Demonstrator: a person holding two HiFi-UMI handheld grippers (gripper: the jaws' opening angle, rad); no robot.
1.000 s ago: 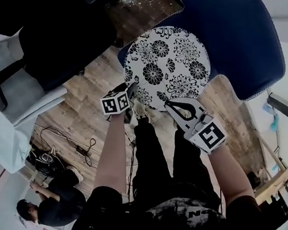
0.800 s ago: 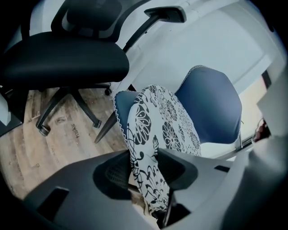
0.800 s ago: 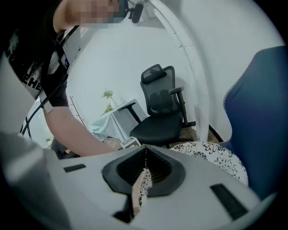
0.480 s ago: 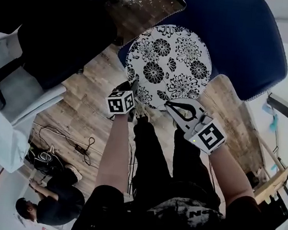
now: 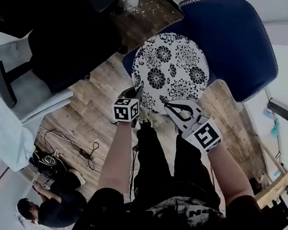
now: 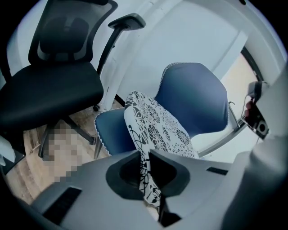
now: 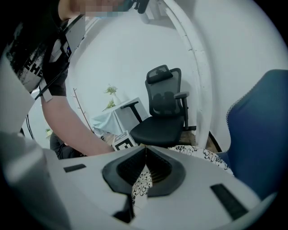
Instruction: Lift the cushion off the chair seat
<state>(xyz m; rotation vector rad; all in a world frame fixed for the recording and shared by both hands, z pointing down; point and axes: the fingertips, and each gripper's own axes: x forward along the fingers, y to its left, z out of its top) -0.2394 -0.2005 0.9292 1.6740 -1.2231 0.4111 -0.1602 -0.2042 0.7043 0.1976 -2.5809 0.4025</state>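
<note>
A round white cushion [image 5: 171, 71] with black flower print lies over the blue chair [image 5: 236, 42]. In the left gripper view the cushion [image 6: 155, 130] stands tilted on edge above the blue seat [image 6: 110, 130]. My left gripper [image 5: 135, 94] is at the cushion's near left rim; its jaws are closing, with the cushion's edge pinched between them [image 6: 145, 173]. My right gripper [image 5: 178, 110] is shut on the near right rim, and patterned fabric [image 7: 143, 179] shows between its pads.
A black office chair [image 5: 64, 39] stands to the left, near a white table [image 5: 8, 121]. Cables [image 5: 72, 147] lie on the wooden floor. A person [image 5: 55, 200] crouches at lower left. My own legs [image 5: 163, 166] are just below the grippers.
The left gripper has closed on the cushion's rim and risen. The cushion's near left edge has lifted with it. The right gripper has stayed in place.
</note>
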